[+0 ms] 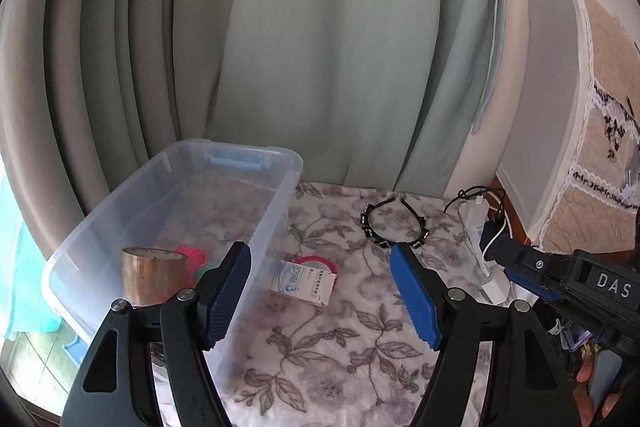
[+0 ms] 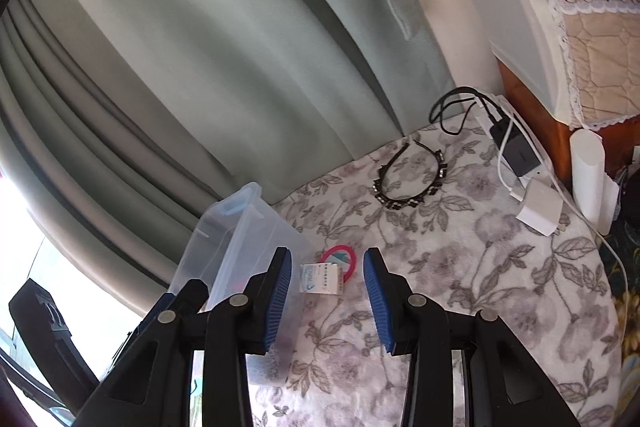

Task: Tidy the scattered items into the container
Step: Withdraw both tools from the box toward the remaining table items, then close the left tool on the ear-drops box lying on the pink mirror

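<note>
A clear plastic bin (image 1: 276, 195) stands at the left on the flowered blanket. Inside it are a brown tape roll (image 1: 152, 273) and pink and green rings (image 1: 196, 255). Just outside its right wall a small white box (image 1: 304, 281) lies on a pink ring (image 1: 320, 261). A black studded headband (image 1: 394, 223) lies farther back. My left gripper (image 1: 320, 247) is open and empty, its left finger in front of the bin wall. My right gripper (image 2: 326, 251) is open and empty, short of the white box (image 2: 322, 279) and pink ring (image 2: 344, 259). The headband (image 2: 408, 179) lies beyond.
Grey-green curtains hang behind the bed. At the back right lie a black charger (image 2: 516, 151), a white adapter (image 2: 540, 207) and cables. A white cylinder (image 2: 586, 175) and a wooden unit under a quilted cover (image 2: 600, 67) stand at the right edge.
</note>
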`<state>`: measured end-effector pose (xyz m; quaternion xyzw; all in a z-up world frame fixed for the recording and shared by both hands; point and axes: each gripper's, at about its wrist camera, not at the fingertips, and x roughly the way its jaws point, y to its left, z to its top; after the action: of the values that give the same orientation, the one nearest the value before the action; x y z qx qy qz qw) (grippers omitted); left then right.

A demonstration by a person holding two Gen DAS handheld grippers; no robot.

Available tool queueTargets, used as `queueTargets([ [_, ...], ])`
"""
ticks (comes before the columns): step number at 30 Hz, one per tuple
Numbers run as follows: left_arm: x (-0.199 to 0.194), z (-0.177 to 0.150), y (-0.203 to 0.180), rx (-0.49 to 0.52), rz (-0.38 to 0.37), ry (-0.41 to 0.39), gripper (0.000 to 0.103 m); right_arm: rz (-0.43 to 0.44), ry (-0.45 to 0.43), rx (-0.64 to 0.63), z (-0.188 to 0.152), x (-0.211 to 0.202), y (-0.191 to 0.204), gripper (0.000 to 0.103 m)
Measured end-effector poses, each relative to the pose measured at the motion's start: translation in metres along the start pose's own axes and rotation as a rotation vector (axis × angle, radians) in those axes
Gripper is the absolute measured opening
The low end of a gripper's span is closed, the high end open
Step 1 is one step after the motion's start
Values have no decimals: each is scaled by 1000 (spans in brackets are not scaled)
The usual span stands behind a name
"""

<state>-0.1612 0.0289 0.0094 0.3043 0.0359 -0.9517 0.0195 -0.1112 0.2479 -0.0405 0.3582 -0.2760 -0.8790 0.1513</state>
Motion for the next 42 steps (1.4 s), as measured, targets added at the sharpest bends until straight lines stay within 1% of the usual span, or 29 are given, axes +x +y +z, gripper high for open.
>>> queueTargets([
  [2, 21, -8, -10, -10, 37, 25, 73, -13, 9, 15, 1, 3, -14, 41],
  [7, 69, -22, -23, -81, 111, 81, 73, -40, 40, 37, 3, 16, -41, 41],
  [15, 138, -31, -29, -199, 305, 158, 73, -82, 106, 21, 4, 41, -70, 40],
  [20, 166, -37, -32, -212, 388, 188, 73, -94, 138, 4, 4, 58, -81, 40],
  [24, 178, -40, -31, -211, 436, 175, 73, -99, 169, -20, 2, 73, -84, 40],
  [26, 187, -39, -31, -197, 455, 185, 73, -102, 185, -23, 1, 81, -86, 40],
  [28, 197, -40, -28, -203, 464, 204, 73, -105, 198, -22, 1, 87, -88, 40],
  [32, 218, -44, -19, -221, 473, 270, 73, -117, 217, -22, -2, 95, -92, 40],
  [35, 218, -47, -14, -256, 461, 284, 74, -125, 228, -18, -4, 99, -95, 40],
  [39, 211, -55, -11, -326, 423, 328, 74, -125, 246, -15, -7, 106, -96, 40],
  [42, 217, -61, -8, -352, 386, 347, 75, -121, 260, -29, -10, 110, -93, 40],
])
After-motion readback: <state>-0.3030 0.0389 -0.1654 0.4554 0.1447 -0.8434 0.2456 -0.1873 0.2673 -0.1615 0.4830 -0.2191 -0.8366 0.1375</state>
